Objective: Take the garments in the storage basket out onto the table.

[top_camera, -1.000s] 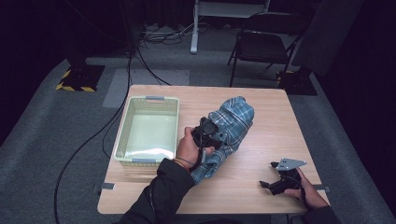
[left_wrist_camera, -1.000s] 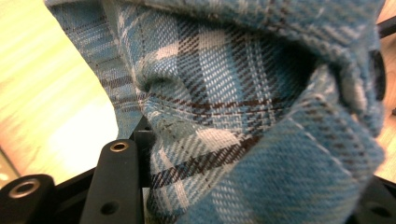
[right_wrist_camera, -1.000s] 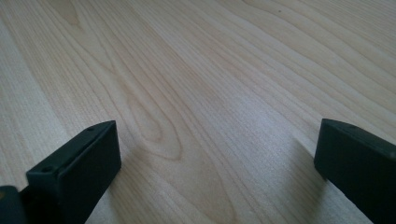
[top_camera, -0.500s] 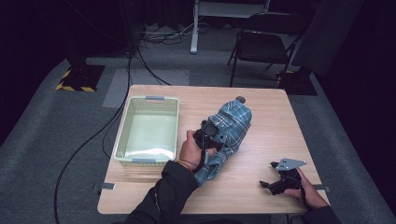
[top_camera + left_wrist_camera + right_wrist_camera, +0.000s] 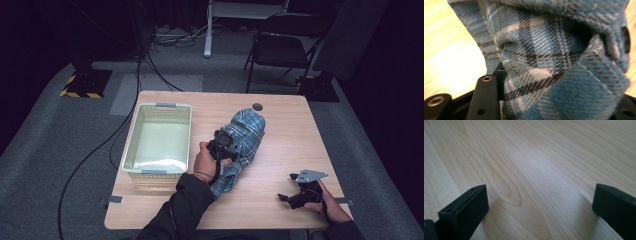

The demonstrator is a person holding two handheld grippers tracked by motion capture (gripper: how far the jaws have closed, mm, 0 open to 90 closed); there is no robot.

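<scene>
A blue plaid shirt [image 5: 245, 132] lies crumpled in the middle of the wooden table [image 5: 280, 150]. My left gripper [image 5: 223, 144] sits on the shirt's left side, held by a hand. In the left gripper view the jaws stand wide apart, and the shirt [image 5: 554, 62] bulges between them and over the right one, so my left gripper [image 5: 556, 102] is open around cloth. My right gripper [image 5: 287, 196] rests low at the table's front right corner. Its jaws are open over bare wood, with nothing in my right gripper [image 5: 540, 202].
A pale green plastic basket [image 5: 131, 150] with nothing in it stands left of the shirt. A round cable hole [image 5: 257, 106] lies just behind the shirt. Beyond the table are a folding chair [image 5: 280, 50] and floor cables [image 5: 125, 125].
The left hand and gripper shifted slightly on the shirt, and the cloth moved a little with them. The right gripper has stayed put.
</scene>
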